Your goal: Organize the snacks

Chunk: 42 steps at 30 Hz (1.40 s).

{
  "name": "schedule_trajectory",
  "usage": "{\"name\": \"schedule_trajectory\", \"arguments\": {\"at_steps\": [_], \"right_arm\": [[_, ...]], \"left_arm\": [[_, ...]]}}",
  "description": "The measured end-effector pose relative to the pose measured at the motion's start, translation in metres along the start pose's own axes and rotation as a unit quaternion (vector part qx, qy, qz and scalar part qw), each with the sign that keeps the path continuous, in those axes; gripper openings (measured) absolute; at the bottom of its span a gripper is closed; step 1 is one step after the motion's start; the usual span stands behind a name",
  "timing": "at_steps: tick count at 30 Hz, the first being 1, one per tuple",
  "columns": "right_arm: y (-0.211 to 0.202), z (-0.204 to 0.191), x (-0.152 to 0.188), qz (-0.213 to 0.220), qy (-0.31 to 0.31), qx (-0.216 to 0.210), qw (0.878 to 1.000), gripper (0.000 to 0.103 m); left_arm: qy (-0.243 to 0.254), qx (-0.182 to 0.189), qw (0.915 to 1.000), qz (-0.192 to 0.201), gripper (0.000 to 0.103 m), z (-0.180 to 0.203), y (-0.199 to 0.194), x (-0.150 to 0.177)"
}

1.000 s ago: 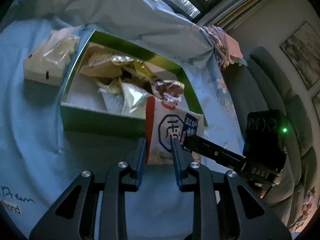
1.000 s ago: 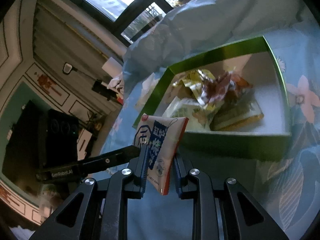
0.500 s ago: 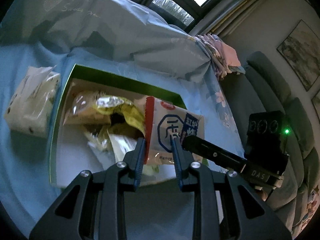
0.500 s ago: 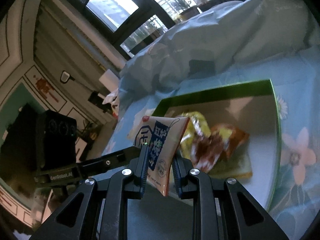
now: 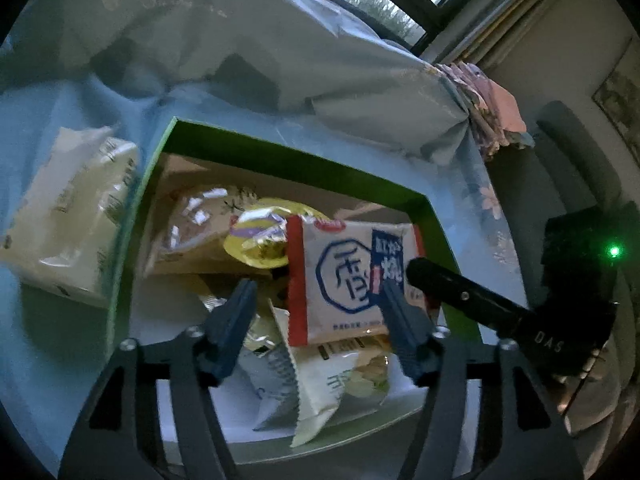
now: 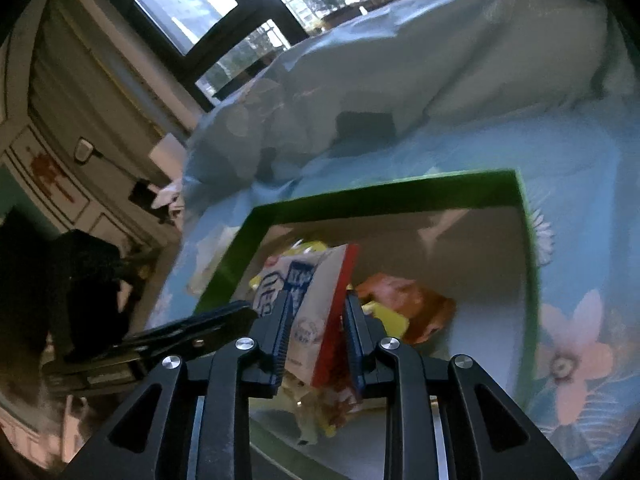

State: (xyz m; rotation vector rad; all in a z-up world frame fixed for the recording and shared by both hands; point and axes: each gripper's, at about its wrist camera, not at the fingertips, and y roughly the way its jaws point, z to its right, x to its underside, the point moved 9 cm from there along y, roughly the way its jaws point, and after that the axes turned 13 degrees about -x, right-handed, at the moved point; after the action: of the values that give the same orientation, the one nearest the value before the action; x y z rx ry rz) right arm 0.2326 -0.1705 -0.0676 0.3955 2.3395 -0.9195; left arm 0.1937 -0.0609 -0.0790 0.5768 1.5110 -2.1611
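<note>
A white snack packet with red edges and blue print (image 5: 344,276) hangs over the green box (image 5: 280,152), which holds several snack packets. My left gripper (image 5: 316,296) is open, its fingers spread on either side of the packet and not touching it. My right gripper (image 6: 316,312) is shut on the same packet (image 6: 316,300) and holds it upright above the box (image 6: 384,196). The right gripper's finger reaches in from the right in the left wrist view (image 5: 460,292). The left gripper's finger shows at the left in the right wrist view (image 6: 188,328).
A pale tissue pack (image 5: 72,216) lies left of the box on the blue floral cloth (image 6: 576,352). A crumpled blue cover (image 5: 240,40) is heaped behind the box. A grey sofa (image 5: 580,152) stands at the right. An orange packet (image 6: 412,304) lies in the box.
My left gripper has opened and let go of the packet. Both grippers have moved forward, from in front of the box to over it, and the packet now hangs above its contents.
</note>
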Motion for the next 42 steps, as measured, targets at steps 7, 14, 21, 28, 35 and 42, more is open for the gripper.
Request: {"name": "schedule_trajectory", "arguments": {"at_steps": [7,14,21,28,35,42], "right_arm": [[-0.029,-0.007,-0.004,0.016,-0.021,0.035,0.999,0.039],[-0.045,-0.023,-0.004,0.012,-0.046,0.059,0.997,0.045],[-0.058,-0.038,0.005,0.005,-0.066,0.092,0.994,0.057],[-0.073,-0.046,0.018,-0.006,-0.089,0.172,0.981,0.079],[-0.087,-0.061,0.027,-0.011,-0.093,0.208,0.974,0.083],[-0.090,-0.072,0.031,-0.017,-0.095,0.220,0.971,0.084]], "left_arm": [[0.028,-0.050,0.9974,0.044,0.079,-0.001,-0.028,-0.006],[0.046,-0.098,0.9903,0.087,0.089,-0.001,-0.053,-0.009],[0.058,-0.137,0.9829,0.109,0.100,0.001,-0.077,-0.006],[0.052,-0.182,0.9757,0.110,0.103,-0.005,-0.100,0.005],[0.044,-0.175,0.9794,0.091,0.103,-0.001,-0.119,0.016],[0.059,-0.168,0.9797,0.093,0.103,0.015,-0.129,0.026]]}}
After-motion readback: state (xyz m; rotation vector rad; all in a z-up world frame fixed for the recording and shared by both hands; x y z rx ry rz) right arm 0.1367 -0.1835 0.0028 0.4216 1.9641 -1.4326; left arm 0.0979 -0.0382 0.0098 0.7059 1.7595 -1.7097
